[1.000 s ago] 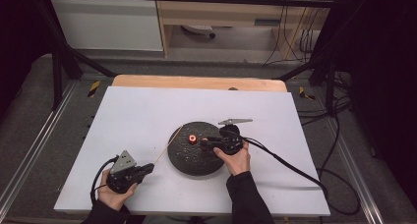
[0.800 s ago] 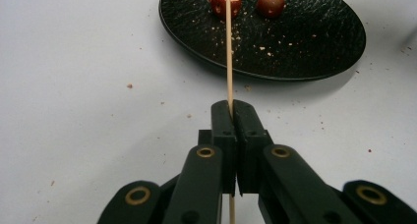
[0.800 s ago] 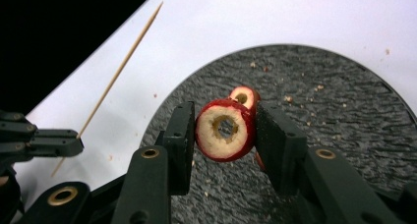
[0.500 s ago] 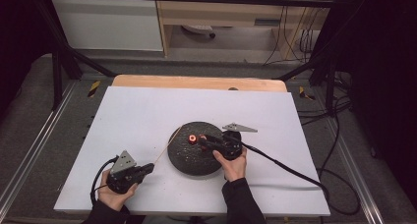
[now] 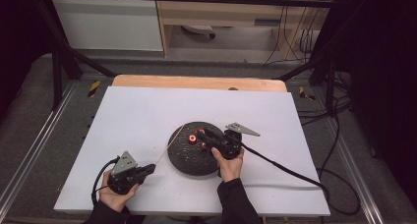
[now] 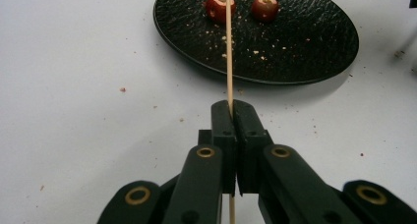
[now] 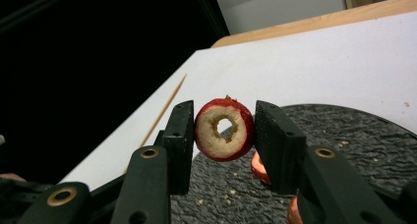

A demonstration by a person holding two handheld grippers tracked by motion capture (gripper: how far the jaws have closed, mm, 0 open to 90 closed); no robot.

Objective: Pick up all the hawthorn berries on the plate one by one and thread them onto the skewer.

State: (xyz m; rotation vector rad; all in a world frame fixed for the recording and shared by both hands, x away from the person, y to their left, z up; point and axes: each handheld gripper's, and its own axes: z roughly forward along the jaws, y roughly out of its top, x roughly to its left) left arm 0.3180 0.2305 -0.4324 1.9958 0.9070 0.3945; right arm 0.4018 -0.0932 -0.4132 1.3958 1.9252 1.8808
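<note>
High view: black plate (image 5: 189,160) mid-table; right gripper (image 5: 204,137) over it; left gripper (image 5: 147,170) just left of the plate.
Left gripper view: jaws pinching a wooden skewer (image 6: 228,47) (tip over the plate).
Right gripper view: jaws clamping a cored red fruit (image 7: 224,128) above the plate.

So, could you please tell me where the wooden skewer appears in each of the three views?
High view: the skewer slants from the left gripper to the left rim of the black plate.
Left gripper view: upright at centre, rising from the shut jaws across the black plate.
Right gripper view: slanting at left, beside the red fruit.
Shared landmark: the black plate.
</note>
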